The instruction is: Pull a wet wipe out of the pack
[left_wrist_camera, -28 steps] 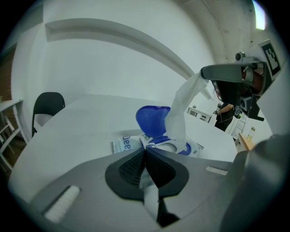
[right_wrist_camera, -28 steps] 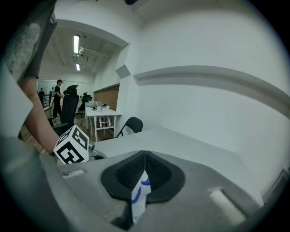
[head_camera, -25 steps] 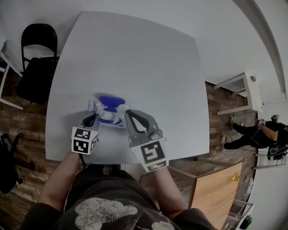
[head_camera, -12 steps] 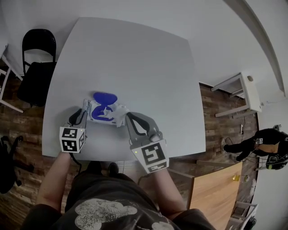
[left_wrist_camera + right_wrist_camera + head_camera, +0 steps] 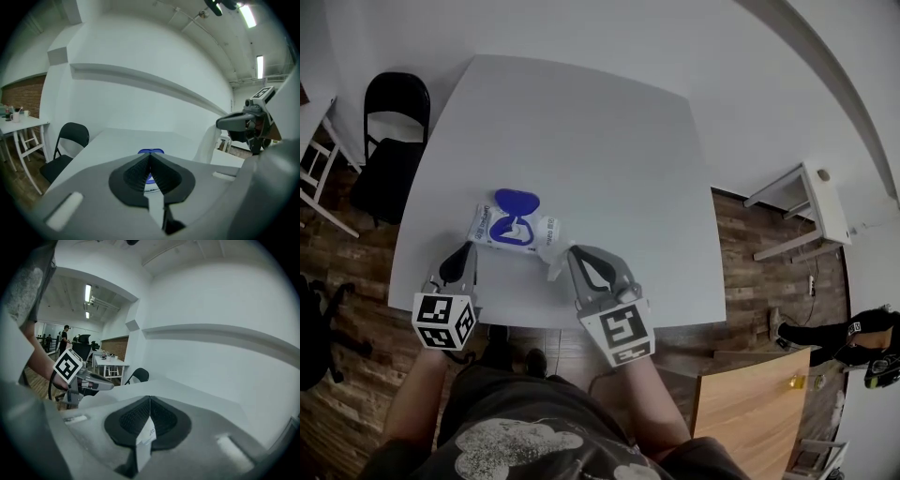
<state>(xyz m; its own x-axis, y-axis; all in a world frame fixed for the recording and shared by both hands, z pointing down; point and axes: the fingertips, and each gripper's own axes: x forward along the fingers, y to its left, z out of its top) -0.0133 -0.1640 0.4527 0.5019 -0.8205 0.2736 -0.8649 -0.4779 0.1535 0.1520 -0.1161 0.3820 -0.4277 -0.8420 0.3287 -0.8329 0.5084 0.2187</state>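
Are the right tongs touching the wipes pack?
Touching. In the right gripper view, the right tongs pinch a printed white edge of the wipes pack.

Wipe pack (image 5: 157, 151) — mostly behind left tongs (image 5: 149, 156)

From head: steeply down onto white square table (image 5: 581, 122). From grey two-jaw left gripper (image 5: 470, 247) and right gripper (image 5: 572, 251): low, near level along own jaws, across same tabletop; other gripper visible at side.
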